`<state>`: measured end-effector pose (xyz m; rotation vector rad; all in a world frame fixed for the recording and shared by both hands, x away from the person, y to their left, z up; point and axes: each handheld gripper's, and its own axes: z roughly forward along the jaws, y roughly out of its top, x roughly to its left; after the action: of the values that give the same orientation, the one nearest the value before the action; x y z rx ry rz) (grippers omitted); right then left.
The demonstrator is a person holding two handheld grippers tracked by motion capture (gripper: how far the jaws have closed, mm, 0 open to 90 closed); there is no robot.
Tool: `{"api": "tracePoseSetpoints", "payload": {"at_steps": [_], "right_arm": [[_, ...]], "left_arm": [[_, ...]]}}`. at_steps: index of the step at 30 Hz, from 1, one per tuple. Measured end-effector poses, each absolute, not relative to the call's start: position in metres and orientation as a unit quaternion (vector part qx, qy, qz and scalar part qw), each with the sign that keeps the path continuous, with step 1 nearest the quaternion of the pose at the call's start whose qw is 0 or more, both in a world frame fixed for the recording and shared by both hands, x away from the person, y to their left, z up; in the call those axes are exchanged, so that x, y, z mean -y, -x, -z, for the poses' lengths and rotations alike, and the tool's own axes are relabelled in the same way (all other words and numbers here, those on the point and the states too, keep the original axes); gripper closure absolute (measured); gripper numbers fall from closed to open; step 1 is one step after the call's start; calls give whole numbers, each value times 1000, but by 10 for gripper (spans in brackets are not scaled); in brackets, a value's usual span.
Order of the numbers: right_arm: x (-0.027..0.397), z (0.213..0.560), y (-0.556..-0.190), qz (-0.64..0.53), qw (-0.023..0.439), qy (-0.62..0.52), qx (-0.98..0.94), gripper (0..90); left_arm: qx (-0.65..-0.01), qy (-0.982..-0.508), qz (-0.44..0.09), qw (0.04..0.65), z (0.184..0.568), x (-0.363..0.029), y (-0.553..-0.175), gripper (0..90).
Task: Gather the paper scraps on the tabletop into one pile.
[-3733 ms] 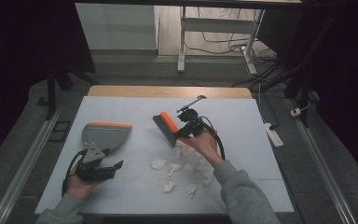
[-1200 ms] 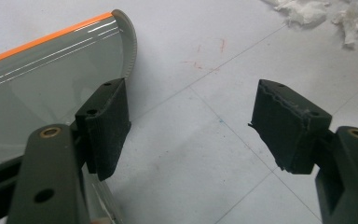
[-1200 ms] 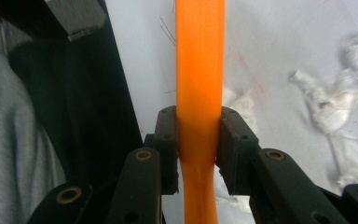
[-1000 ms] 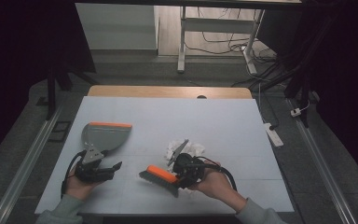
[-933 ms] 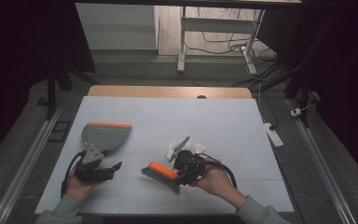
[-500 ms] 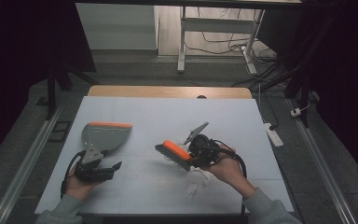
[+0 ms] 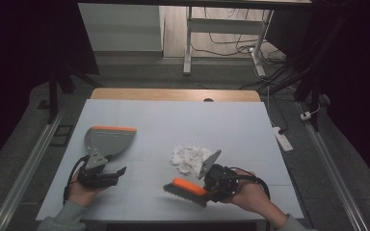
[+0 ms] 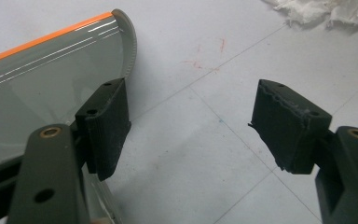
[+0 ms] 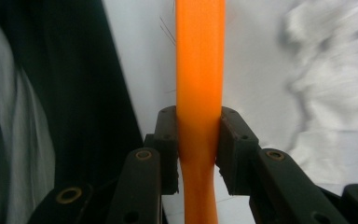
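Note:
A grey dustpan [image 7: 111, 139] with an orange lip lies flat at the left of the white table [image 7: 173, 115]. Just in front of it my left gripper [image 7: 112, 169] rests open. In the left gripper view its jaws [image 8: 191, 126] stand wide over bare table, with the dustpan [image 8: 42, 84] beside the left jaw. My right gripper [image 7: 206, 188] is shut on the orange handle of a hand brush [image 7: 185, 188], whose dark bristles point down near the front edge. The right gripper view shows both pads [image 9: 230, 140] pressing the brush handle [image 9: 199, 56]. A pile of white paper scraps [image 7: 190, 158] lies just beyond the brush.
The paper scraps [image 8: 326, 9] lie to the upper right of the left gripper's jaws and blur past in the right gripper view [image 9: 331, 84]. A grey sleeve [image 9: 9, 140] is at that view's left. A white power strip [image 7: 282, 139] lies off the table's right edge.
The right gripper carried the brush away from the front edge, then drew it back toward the person. The scraps now sit in one pile beyond the brush. The left hand has stayed put.

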<state>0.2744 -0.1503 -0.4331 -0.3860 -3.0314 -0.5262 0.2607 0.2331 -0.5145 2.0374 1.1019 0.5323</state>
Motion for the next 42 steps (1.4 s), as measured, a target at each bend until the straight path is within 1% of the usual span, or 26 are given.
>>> {"api": "tracePoseSetpoints", "payload": {"at_steps": [2,4,5,6,8,11,13,16,18,21,27,30,33,36,38,42], "right_arm": [[146,442,-272,150,15,116,982,710],[144,442,-275,153,11,118,981,710],[143,442,-277,150,1,113,982,710],[141,443,-282,148,-18,107,983,710],[140,444,-295,149,-16,115,982,710],[141,444,-316,157,-31,134,978,710],[144,444,-330,172,-60,141,973,710],[149,442,-344,186,-85,163,965,710],[154,436,-346,213,-72,168,960,710],[163,424,-340,250,-61,175,950,710],[190,402,-327,268,-83,202,938,710],[208,398,-324,260,-83,224,936,710],[221,402,-321,237,-73,223,943,710],[229,413,-317,206,-59,185,959,710],[227,423,-313,188,-44,159,968,709],[212,437,-313,158,-31,123,979,710]], "left_arm": [[-430,-795,-208,373,514,-233,-261,284],[-430,-795,-209,373,514,-233,-260,284],[-431,-795,-208,373,514,-233,-260,284],[-431,-795,-208,373,514,-233,-260,284],[-431,-795,-208,372,515,-233,-260,284],[-431,-795,-207,372,515,-233,-261,284],[-432,-795,-207,373,515,-234,-261,284],[-432,-794,-207,373,515,-234,-260,284],[-433,-794,-207,373,516,-235,-260,285],[-433,-795,-206,372,516,-235,-261,285],[-429,-796,-208,372,515,-233,-260,285],[-429,-796,-208,372,515,-234,-260,285],[-429,-797,-206,372,516,-233,-260,285],[-430,-797,-207,370,516,-232,-261,285],[-429,-798,-206,368,516,-232,-262,285],[-430,-799,-207,366,516,-231,-261,285]]}}
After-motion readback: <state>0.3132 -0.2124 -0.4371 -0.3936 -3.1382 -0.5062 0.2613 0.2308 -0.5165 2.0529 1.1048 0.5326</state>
